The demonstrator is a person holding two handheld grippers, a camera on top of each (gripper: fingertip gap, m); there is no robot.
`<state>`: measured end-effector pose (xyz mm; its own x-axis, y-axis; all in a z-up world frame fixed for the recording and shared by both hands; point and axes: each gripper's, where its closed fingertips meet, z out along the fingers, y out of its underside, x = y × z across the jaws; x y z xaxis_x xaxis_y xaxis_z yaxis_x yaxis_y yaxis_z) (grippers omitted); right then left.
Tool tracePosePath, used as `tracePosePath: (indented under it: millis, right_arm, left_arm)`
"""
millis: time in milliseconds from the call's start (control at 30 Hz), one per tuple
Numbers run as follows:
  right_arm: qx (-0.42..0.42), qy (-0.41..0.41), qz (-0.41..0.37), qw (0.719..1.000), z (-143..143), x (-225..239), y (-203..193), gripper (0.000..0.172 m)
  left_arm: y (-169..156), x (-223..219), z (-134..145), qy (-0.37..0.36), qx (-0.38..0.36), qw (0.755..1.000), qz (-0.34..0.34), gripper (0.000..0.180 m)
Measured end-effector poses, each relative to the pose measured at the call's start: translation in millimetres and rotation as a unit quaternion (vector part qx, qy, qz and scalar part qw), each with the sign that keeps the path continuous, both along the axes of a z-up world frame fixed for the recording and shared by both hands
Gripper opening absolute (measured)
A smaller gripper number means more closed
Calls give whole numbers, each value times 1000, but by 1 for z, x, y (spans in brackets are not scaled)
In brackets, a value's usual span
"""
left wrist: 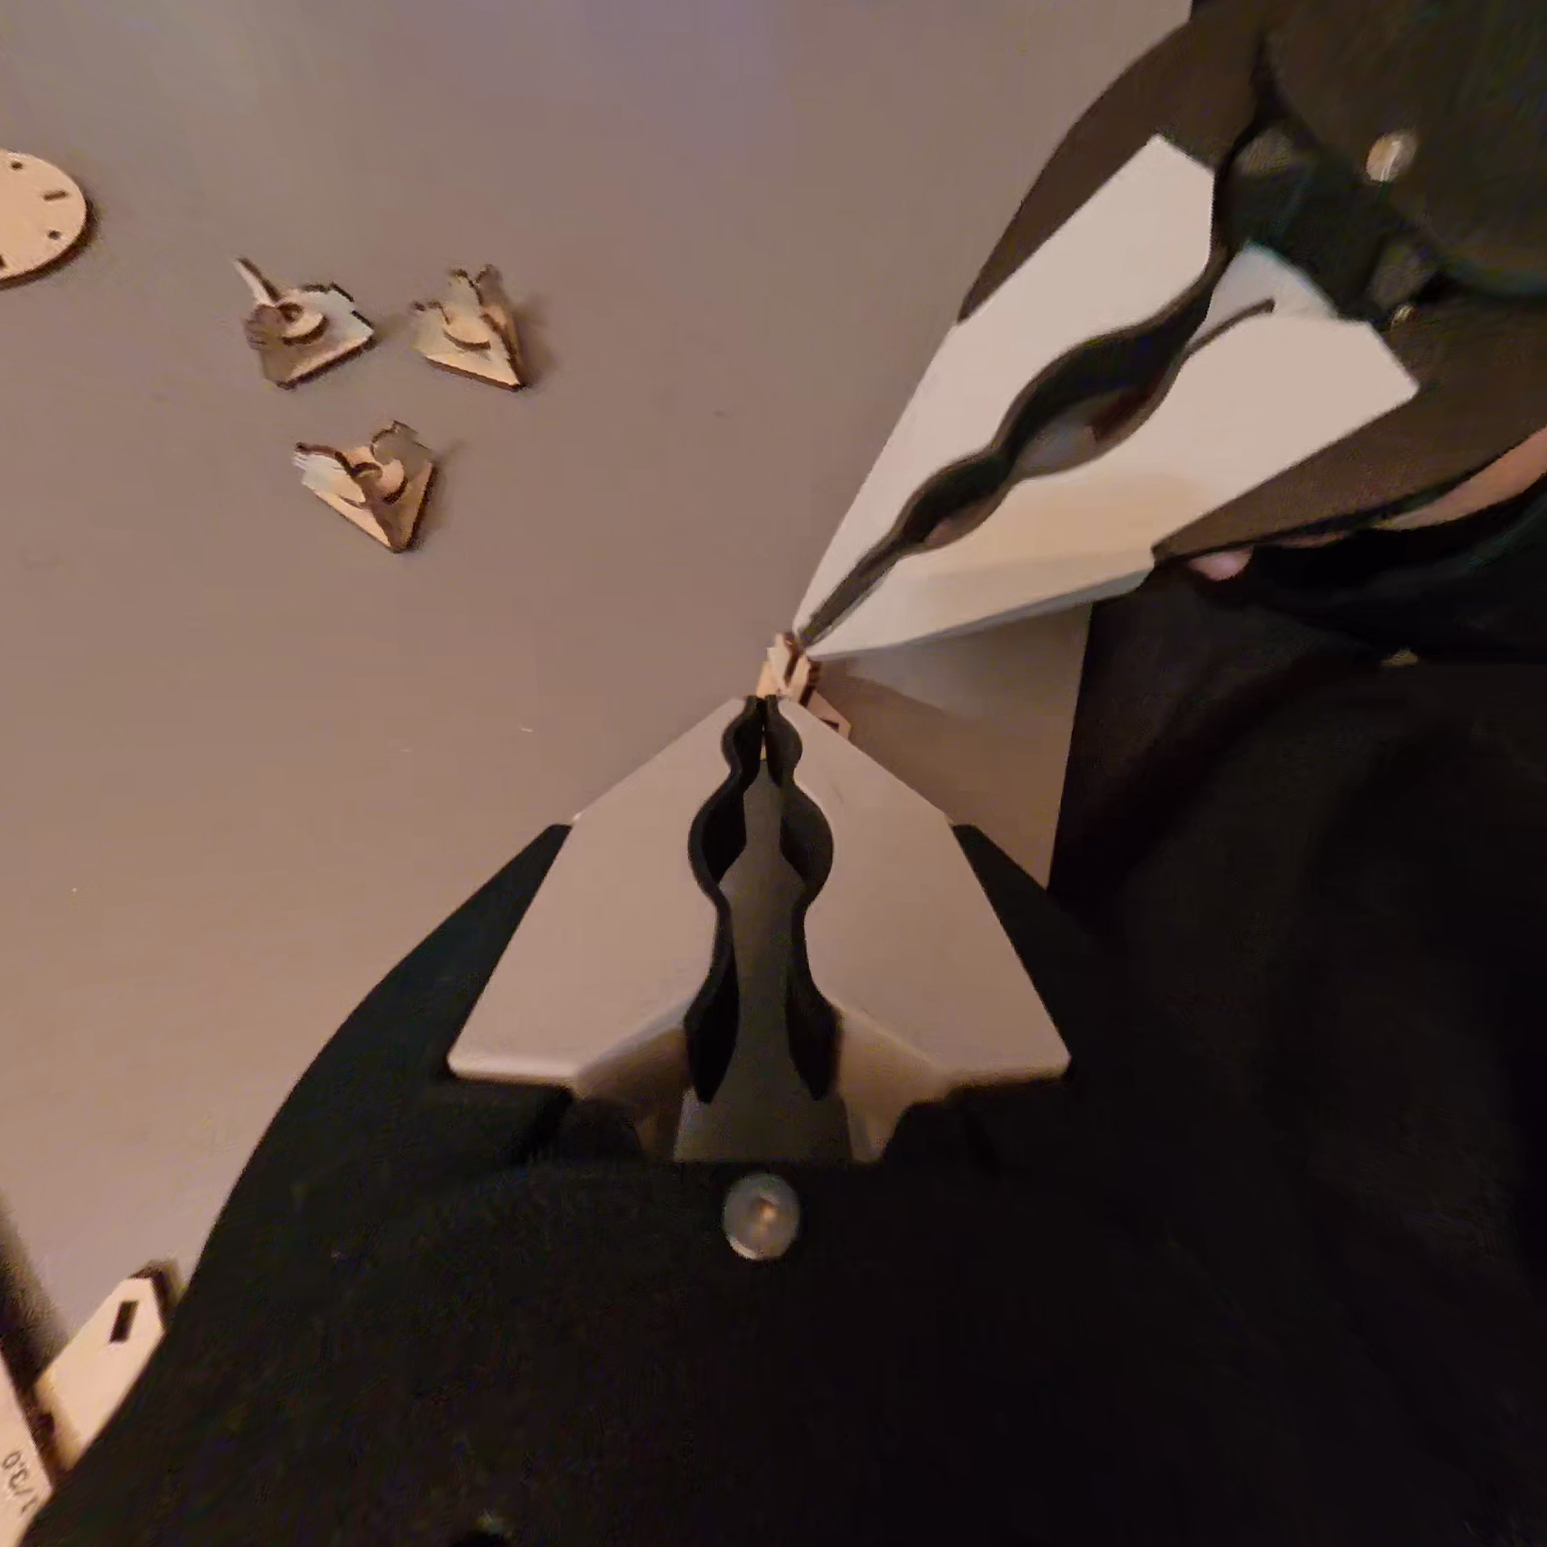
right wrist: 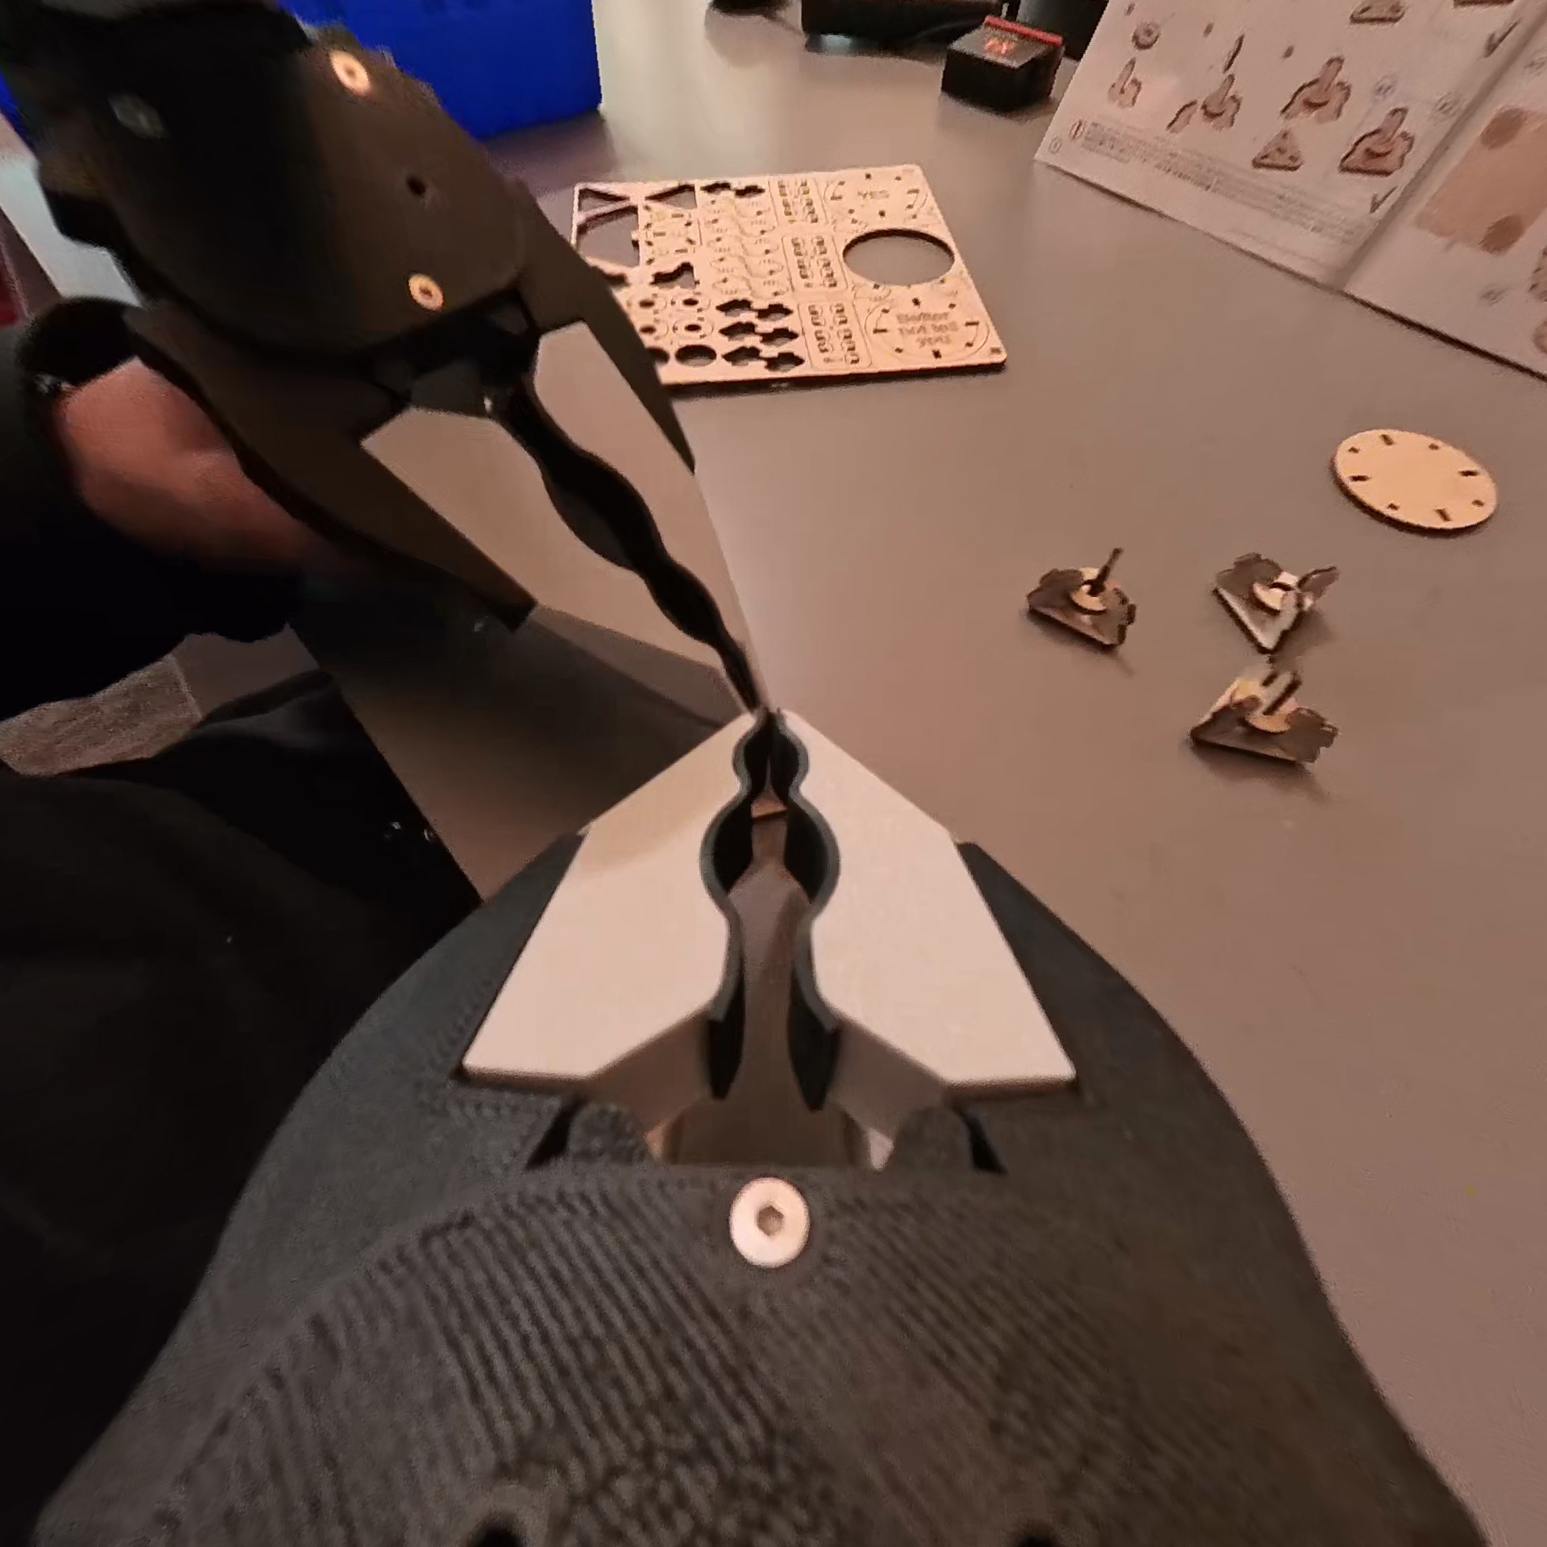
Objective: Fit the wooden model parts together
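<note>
My left gripper (left wrist: 766,707) and my right gripper (left wrist: 802,638) meet tip to tip above the grey table (left wrist: 586,167), near its edge. A small pale wooden piece (left wrist: 788,670) with notched edges sits between the two tips, and both grippers are shut on it. In the right wrist view my right gripper (right wrist: 770,722) is shut, with the left gripper (right wrist: 753,699) coming in from the upper left. A bit of the wooden piece (right wrist: 766,805) shows through the gap lower between my fingers.
Three small triangular wooden assemblies (right wrist: 1080,598) (right wrist: 1268,607) (right wrist: 1260,720) and a round slotted wooden disc (right wrist: 1413,480) lie to the right. A punched plywood sheet (right wrist: 787,276), a printed instruction sheet (right wrist: 1339,125) and a black box (right wrist: 1000,63) lie farther back.
</note>
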<state>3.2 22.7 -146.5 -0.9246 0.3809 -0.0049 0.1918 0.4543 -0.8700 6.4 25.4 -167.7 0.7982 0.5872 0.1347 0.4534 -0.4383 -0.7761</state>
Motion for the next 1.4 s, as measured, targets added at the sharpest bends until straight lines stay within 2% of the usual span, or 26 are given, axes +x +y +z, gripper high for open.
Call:
tracePosePath:
  millis: [233, 333, 633, 800, 1000, 1100, 1267, 1333, 1400]
  right_arm:
    - [-2, 20, -5, 1000, 6, 0, 0, 0]
    - [-1, 24, -8, 1000, 8, 0, 1, 0]
    - [-8, 36, -19, 999, 11, -2, 2, 0]
    - [25, 2, -12, 1000, -12, -1, -1, 0]
    - [-14, 36, -27, 999, 12, -6, 3, 0]
    - [14, 37, -31, 999, 6, -9, 10, 0]
    - [92, 10, -27, 995, -21, -10, 26, 0]
    - [83, -25, -11, 996, -27, -4, 24, 21]
    - [71, -53, 3, 996, -31, 1, 20, 32]
  left_arm:
    - [-1, -2, -8, -33, -7, 999, 5, 0]
    - [-1, -1, -14, -31, -32, 999, 5, 1]
    - [-2, -1, -14, -31, -34, 999, 5, 2]
    - [-2, -1, -14, -31, -36, 999, 5, 2]
    - [-2, -1, -14, -31, -37, 999, 5, 3]
    - [-2, -1, -14, -33, -35, 999, 5, 2]
    - [-2, -1, -14, -33, -35, 999, 5, 3]
    - [-2, -1, -14, -35, -34, 999, 5, 3]
    - [-2, -1, -14, -37, -32, 999, 5, 3]
